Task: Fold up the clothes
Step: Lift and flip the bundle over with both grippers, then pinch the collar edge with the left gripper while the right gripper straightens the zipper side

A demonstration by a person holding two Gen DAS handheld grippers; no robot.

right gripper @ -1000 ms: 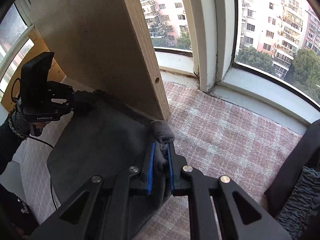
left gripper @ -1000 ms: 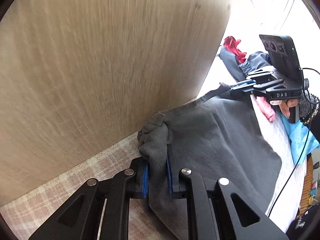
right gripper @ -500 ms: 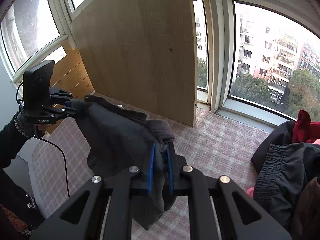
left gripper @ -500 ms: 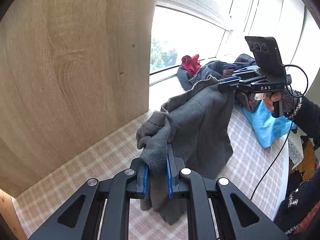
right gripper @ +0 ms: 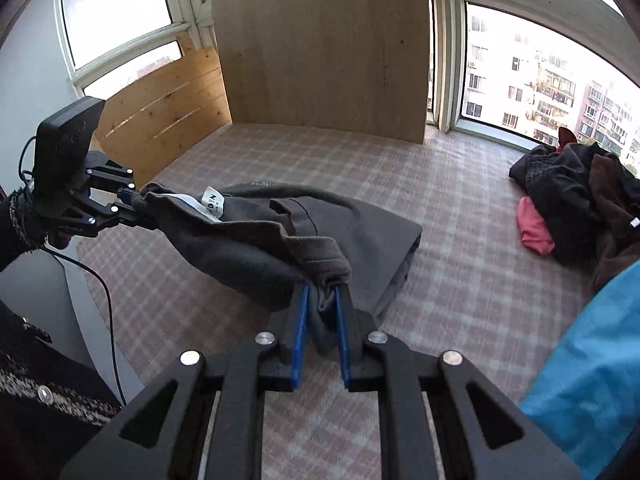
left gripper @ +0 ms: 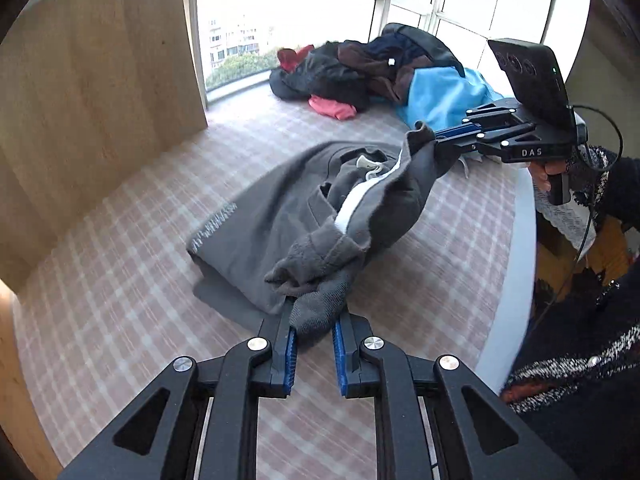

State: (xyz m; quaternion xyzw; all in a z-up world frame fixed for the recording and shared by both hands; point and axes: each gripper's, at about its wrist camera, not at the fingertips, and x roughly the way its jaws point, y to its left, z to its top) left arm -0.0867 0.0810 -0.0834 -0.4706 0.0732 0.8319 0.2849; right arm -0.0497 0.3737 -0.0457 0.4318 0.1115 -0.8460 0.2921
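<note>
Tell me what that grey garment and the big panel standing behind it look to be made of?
The grey garment looks like soft knit fleece or sweatshirt cotton: matte, with a ribbed band bunched at the left gripper. The upright panel looks like pale wood or wood-look laminate: smooth, with faint vertical grain. Neither is certain from looks alone.

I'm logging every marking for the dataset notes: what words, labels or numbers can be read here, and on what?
"DAS": white letters on the right gripper body.
Print on the grey garment hem: too blurred to read.
White tag inside the garment: too small to read.
Lettering on the left gripper body: illegible.
</note>
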